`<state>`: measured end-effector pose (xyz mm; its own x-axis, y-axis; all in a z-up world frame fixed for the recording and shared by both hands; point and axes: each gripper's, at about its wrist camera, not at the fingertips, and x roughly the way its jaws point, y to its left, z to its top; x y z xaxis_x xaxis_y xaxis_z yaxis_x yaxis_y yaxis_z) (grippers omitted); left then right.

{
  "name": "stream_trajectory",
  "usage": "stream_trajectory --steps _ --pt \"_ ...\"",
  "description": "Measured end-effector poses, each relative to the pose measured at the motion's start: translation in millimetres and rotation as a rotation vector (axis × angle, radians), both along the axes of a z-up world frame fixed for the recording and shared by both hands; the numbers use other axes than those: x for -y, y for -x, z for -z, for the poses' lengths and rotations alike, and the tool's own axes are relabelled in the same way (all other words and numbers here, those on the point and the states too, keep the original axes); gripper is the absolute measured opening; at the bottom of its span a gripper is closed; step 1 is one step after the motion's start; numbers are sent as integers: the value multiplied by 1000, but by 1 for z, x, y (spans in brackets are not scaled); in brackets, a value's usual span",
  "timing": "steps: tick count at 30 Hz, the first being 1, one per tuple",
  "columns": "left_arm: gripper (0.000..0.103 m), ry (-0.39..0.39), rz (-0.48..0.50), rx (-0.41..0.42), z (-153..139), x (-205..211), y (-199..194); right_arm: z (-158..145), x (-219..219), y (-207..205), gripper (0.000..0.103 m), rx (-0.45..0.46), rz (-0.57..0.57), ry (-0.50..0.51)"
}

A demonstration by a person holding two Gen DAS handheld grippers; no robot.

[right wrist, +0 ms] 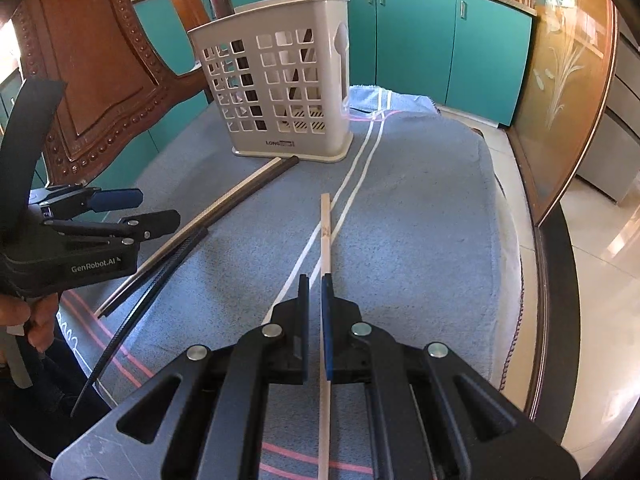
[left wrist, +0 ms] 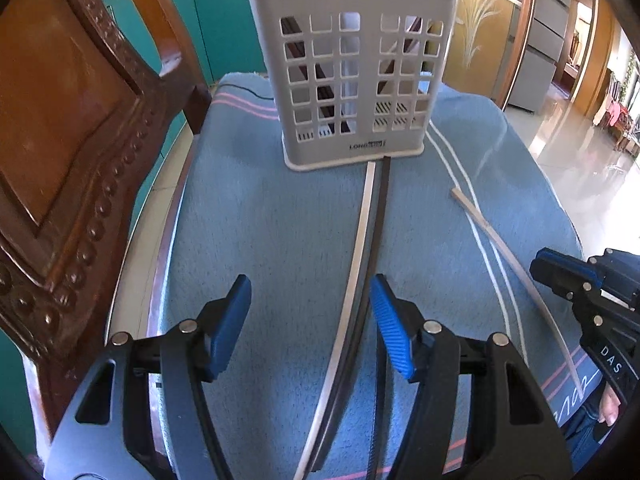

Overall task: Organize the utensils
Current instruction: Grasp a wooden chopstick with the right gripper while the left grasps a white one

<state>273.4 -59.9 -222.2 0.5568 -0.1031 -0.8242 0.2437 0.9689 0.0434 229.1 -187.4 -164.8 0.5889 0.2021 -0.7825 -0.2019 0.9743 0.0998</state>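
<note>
The utensil holder (left wrist: 352,80) is pale grey with a square-grid cut-out pattern. The towel (left wrist: 280,220) is blue with pink and white stripes. One chopstick (left wrist: 352,280) is silver, one (left wrist: 380,208) black, another (right wrist: 325,240) light wood. Cabinets (right wrist: 412,40) are teal.

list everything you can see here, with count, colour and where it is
utensil holder: one, white, perforated, upright at the far end of the towel, chopsticks standing inside
towel: one, blue with white and pink stripes, spread over the table
paired chopsticks: two, one silver, one dark, side by side, tips at the holder's base
single chopstick: one, pale wood, on the towel
chair: one, brown carved wood, left
cabinets: teal, behind
left gripper: open, straddling the paired chopsticks
right gripper: shut on the single chopstick
</note>
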Motion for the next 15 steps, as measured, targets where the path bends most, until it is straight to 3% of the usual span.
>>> stream_trajectory --steps 3,8,15 --pt "62 12 3 -13 3 -1 -1 0 2 -1 11 -2 10 1" --pt "62 31 9 -39 6 0 -4 0 4 -2 31 0 33 17" --pt "60 47 10 -62 10 -1 -6 2 8 -4 36 -13 60 22"
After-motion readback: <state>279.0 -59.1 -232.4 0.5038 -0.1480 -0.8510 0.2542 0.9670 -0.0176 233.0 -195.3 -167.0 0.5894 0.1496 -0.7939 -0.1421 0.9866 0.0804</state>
